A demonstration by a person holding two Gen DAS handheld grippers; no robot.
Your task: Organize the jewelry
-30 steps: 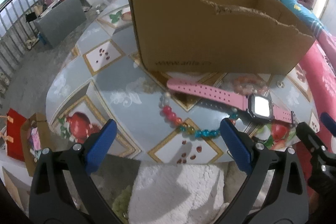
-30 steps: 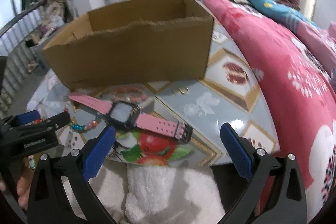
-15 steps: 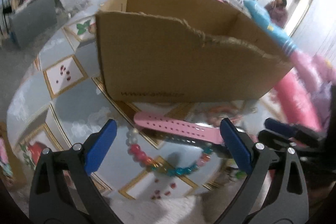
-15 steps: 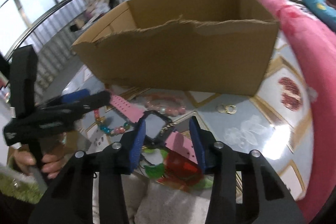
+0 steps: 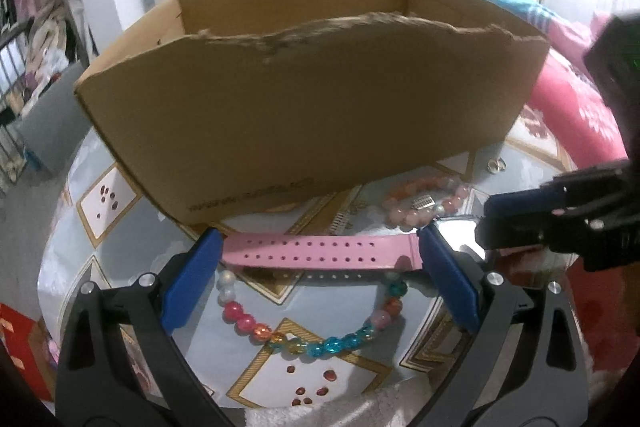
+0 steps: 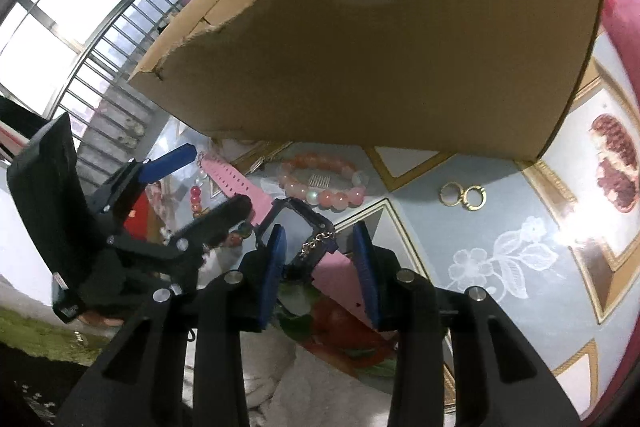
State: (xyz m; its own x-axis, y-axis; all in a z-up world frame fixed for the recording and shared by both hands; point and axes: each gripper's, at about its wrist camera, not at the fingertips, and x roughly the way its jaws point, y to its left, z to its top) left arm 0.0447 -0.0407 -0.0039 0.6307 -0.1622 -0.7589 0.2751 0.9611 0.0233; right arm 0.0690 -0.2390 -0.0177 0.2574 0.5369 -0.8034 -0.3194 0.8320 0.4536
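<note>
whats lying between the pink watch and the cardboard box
A pink bead bracelet lies on the table between the pink watch and the cardboard box. The right wrist view shows it best.

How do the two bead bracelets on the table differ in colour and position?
1. The multicoloured bracelet runs red, orange, yellow and blue; the peach bracelet is all pink-orange with a few pale beads.
2. The peach bracelet lies just in front of the cardboard box; the multicoloured bracelet lies nearer the table's front edge, partly under the pink watch strap.
Both are loops of round beads lying flat.
</note>
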